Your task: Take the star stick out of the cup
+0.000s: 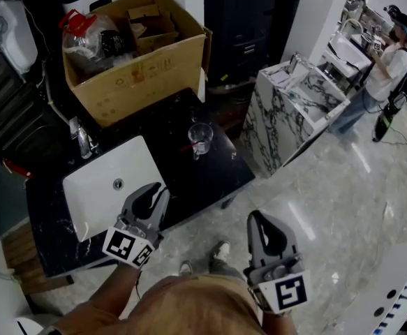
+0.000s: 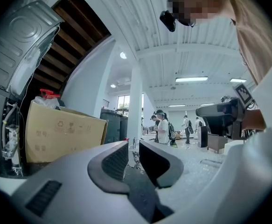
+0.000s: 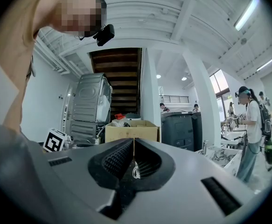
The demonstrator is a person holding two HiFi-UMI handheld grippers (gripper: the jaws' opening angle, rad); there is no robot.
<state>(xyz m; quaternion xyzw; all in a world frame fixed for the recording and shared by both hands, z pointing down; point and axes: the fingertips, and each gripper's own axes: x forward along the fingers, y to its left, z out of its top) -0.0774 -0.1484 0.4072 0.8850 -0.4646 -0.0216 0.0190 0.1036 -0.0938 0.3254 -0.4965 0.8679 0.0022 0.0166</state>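
Observation:
A clear glass cup [image 1: 200, 137] stands on the black countertop [image 1: 210, 176], right of the white sink [image 1: 95, 187]. A thin red stick [image 1: 189, 147] leans out of it to the left; its star end is too small to make out. My left gripper [image 1: 158, 189] hovers at the counter's front edge, short of the cup, its jaws a little apart with nothing between them. In the left gripper view the cup [image 2: 136, 157] shows far off through the gap of the left gripper [image 2: 133, 146]. My right gripper [image 1: 255, 218] hangs over the floor in front of the counter. The right gripper [image 3: 134, 141] is shut and empty.
A large cardboard box [image 1: 137, 61] with a plastic jug sits at the back of the counter. A tap [image 1: 83, 139] stands behind the sink. A marble vanity [image 1: 297, 103] stands to the right, and a person [image 1: 391, 68] works beyond it. The glossy floor lies below.

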